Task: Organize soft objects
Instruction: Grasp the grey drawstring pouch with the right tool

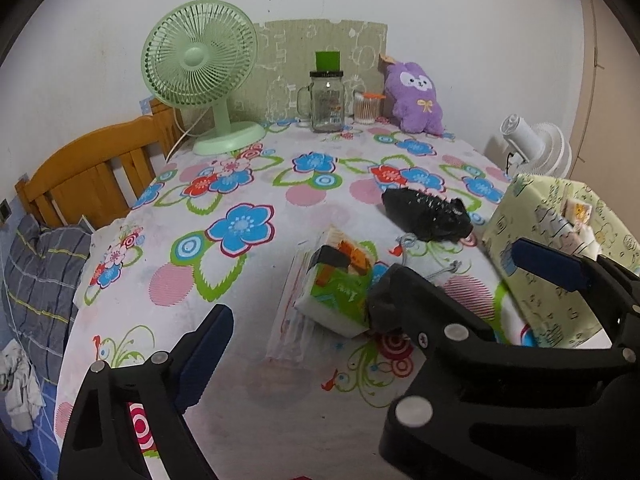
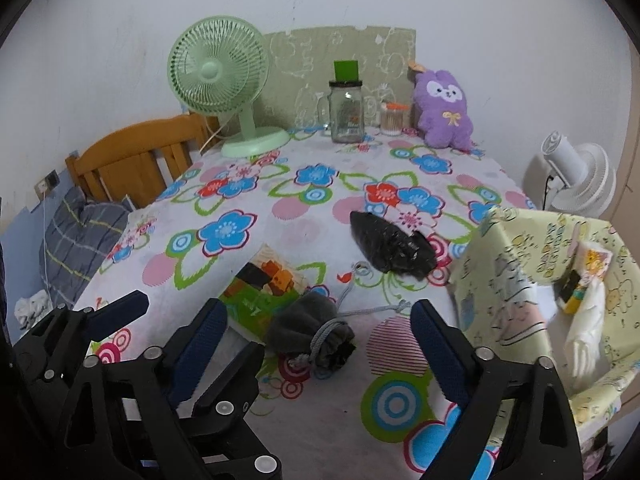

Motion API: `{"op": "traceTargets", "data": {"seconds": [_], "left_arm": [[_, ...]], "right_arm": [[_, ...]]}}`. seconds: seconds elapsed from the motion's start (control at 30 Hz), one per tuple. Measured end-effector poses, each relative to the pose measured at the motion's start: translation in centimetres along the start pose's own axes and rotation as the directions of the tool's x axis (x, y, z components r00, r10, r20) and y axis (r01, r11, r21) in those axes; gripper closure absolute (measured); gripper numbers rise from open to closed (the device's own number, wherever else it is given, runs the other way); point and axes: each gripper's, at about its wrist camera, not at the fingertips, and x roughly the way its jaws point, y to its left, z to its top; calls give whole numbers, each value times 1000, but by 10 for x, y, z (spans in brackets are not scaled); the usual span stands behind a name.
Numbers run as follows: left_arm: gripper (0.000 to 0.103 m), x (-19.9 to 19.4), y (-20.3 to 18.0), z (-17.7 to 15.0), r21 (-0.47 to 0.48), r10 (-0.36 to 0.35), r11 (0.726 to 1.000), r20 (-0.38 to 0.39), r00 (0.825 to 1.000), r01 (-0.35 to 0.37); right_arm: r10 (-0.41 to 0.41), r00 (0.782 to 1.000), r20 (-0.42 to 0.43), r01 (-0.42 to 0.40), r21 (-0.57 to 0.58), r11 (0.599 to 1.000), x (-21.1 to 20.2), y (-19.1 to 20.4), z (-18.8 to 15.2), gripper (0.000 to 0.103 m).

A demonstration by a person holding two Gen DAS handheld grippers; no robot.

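Note:
A green tissue pack [image 1: 336, 292] lies on the flowered table, also in the right wrist view [image 2: 264, 288]. A grey drawstring pouch [image 2: 312, 336] lies beside it, just ahead of my right gripper [image 2: 320, 344], which is open and empty. A black crumpled bag [image 2: 392, 248] lies further back, also in the left wrist view [image 1: 428, 216]. A yellow-green fabric box [image 2: 536, 272] at the right holds small packets. A purple plush [image 2: 442, 112] sits at the back. My left gripper [image 1: 372, 284] is open; the tissue pack lies between its fingers.
A green desk fan [image 1: 200, 68], a glass jar mug [image 1: 326, 100] and a cotton swab jar [image 1: 366, 108] stand at the table's back. A white fan [image 2: 576, 176] is off the right edge. A wooden bed frame [image 1: 92, 172] and bedding are to the left.

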Motion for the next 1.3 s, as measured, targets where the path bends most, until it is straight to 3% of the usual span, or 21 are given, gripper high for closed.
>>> {"op": "traceTargets", "data": {"seconds": [0.43, 0.67, 0.87, 1.3], "left_arm": [[12, 30, 2, -8, 24, 11, 1000, -63, 998, -10], [13, 43, 1, -10, 26, -4, 1000, -108, 994, 7], [13, 46, -4, -9, 37, -19, 999, -117, 993, 24], [13, 45, -18, 5, 69, 10, 998, -63, 998, -6]], "right_arm": [[8, 994, -105, -6, 12, 1000, 43, -1, -7, 21], [55, 981, -186, -47, 47, 998, 62, -5, -10, 39], [50, 980, -193, -46, 27, 999, 62, -6, -12, 48], [-1, 992, -127, 7, 47, 999, 50, -24, -3, 51]]}}
